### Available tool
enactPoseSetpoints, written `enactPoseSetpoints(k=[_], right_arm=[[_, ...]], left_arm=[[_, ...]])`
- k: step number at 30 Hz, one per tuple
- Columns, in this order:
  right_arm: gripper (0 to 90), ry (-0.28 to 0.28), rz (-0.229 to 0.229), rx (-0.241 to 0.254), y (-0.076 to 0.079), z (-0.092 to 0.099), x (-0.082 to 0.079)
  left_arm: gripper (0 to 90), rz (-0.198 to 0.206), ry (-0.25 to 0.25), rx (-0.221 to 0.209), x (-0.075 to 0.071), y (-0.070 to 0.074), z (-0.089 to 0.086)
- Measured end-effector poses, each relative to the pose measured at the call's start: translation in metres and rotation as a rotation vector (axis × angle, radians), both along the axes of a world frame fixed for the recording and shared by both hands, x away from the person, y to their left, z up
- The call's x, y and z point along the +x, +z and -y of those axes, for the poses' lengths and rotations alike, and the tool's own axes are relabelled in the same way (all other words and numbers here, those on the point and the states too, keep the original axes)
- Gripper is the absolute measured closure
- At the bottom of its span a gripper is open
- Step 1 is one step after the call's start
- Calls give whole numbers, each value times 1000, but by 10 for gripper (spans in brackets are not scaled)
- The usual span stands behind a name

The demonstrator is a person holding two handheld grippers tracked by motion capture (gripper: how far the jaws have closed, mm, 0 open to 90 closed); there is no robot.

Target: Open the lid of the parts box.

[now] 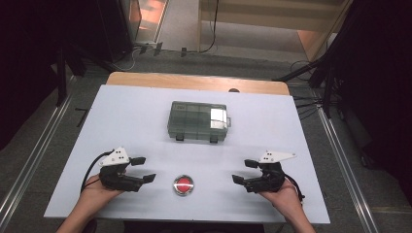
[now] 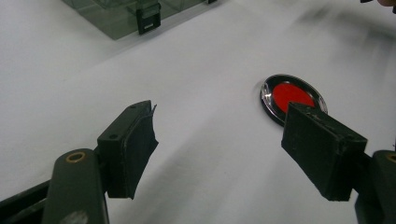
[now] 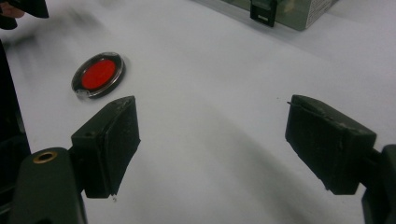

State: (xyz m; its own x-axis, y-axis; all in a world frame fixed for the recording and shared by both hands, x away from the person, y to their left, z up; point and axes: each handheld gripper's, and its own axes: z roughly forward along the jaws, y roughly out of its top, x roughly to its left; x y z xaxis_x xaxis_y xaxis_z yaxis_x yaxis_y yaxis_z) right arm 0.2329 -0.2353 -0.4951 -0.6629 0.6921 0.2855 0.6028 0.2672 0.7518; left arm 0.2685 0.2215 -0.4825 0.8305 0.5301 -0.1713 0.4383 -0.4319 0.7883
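left gripper (image 1: 145, 169) fingers spread, nothing held | right gripper (image 1: 242, 171) same | round red chrome-rimmed button (image 1: 183, 184) between them on white bench (image 1: 131, 121) | clear latched plastic compartment box (image 1: 198, 120) beyond, shut | risk: button knocked accidentally by inward reach

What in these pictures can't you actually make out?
- What lies inside the clear compartment box: too small and glared in the high view, cut off by the top edge in both gripper views.
- Part of the red button: covered by a jaw in the left gripper view.
- The person beyond the forearms: cut off by the high view's bottom edge.
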Motion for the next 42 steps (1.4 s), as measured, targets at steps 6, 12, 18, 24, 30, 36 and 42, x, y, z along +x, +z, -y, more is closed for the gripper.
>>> enactPoseSetpoints(k=[6,12,18,24,30,36,42], right_arm=[[189,-15,-2,7,1,0,1],[189,-40,-6,7,4,0,4],[189,-61,-14,-6,4,-2,10],[189,-96,-16,-7,6,-1,17],[190,-106,-7,-21,9,0,24],[190,-112,-10,-27,11,0,29],[190,-110,-7,-32,13,-2,36]], left_arm=[[255,-5,5,3,1,0,0],[255,-9,4,5,1,-1,0],[255,-12,9,0,2,-1,0],[255,-17,9,2,2,-1,0],[255,-21,9,4,2,-2,1],[255,-26,4,7,3,-2,1],[254,-24,1,8,3,-2,1]])
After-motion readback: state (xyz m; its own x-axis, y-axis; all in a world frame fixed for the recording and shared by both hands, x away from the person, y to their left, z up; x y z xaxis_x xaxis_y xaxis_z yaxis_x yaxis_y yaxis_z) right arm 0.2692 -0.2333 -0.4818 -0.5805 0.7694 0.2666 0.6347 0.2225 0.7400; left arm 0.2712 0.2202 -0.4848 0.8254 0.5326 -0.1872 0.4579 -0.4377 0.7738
